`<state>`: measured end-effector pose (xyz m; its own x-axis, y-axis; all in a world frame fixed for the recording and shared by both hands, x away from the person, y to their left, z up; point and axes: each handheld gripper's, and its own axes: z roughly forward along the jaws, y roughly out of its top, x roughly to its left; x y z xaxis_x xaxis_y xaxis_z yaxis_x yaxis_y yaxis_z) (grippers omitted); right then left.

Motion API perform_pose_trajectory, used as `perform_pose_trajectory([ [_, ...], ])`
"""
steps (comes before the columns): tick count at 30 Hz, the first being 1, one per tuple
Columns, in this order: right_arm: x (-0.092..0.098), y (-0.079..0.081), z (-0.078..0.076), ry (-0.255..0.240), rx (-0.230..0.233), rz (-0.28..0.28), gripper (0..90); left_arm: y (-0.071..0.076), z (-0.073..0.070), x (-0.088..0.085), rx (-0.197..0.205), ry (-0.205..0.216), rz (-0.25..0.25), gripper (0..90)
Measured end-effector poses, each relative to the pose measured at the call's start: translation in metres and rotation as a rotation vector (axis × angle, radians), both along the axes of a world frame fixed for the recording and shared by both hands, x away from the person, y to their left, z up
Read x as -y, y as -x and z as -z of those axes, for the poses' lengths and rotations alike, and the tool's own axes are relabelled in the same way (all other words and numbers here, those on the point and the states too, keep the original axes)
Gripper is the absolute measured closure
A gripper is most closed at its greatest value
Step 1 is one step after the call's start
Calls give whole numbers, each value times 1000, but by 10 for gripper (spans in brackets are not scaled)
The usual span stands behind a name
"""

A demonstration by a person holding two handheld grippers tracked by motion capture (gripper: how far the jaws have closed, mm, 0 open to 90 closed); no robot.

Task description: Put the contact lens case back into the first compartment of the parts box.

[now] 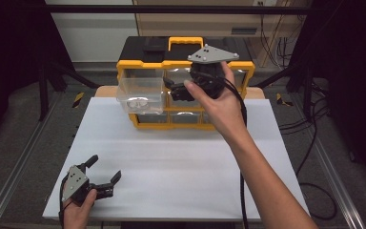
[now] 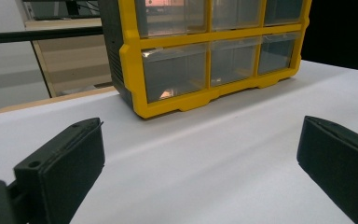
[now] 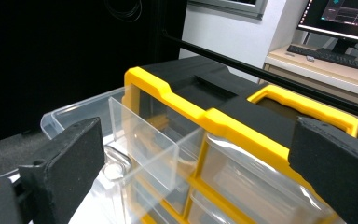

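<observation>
A yellow-and-black drawer organizer (image 1: 171, 125) stands at the far middle of the white table (image 1: 181, 167). Its top-left clear drawer (image 1: 140, 93) is pulled out toward me, with a small round clear item (image 1: 137, 101) lying in it. My right gripper (image 1: 171, 90) hovers in front of the organizer's upper middle drawers, jaws open and empty, pointing left toward the pulled drawer. Between the right gripper (image 3: 198, 128) jaws I see the drawer (image 3: 140, 135) and the organizer top (image 3: 177, 100). My left gripper (image 1: 106, 167) rests at the table's front left, open and empty. Ahead of the left gripper (image 2: 200, 135) is the organizer's (image 2: 130, 70) lower drawer row.
Black frame posts stand at both sides of the table, and cables (image 1: 314, 143) trail on the floor at the right. A desk with a monitor (image 3: 340, 14) and keyboard lies behind the organizer. Bare white table spreads between the organizer and the front edge.
</observation>
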<state>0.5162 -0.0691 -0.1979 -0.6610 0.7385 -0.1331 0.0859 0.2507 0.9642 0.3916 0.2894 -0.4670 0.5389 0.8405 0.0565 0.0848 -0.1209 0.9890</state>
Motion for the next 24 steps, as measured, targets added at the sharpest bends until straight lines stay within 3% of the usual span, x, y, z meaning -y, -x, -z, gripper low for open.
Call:
perform_pose_trajectory([
  [9,26,8,3,-9,2,19,36,0,1,2,-2,-6,4,4],
  [24,53,16,3,-33,5,44,31,0,1,2,-1,-7,3,4],
])
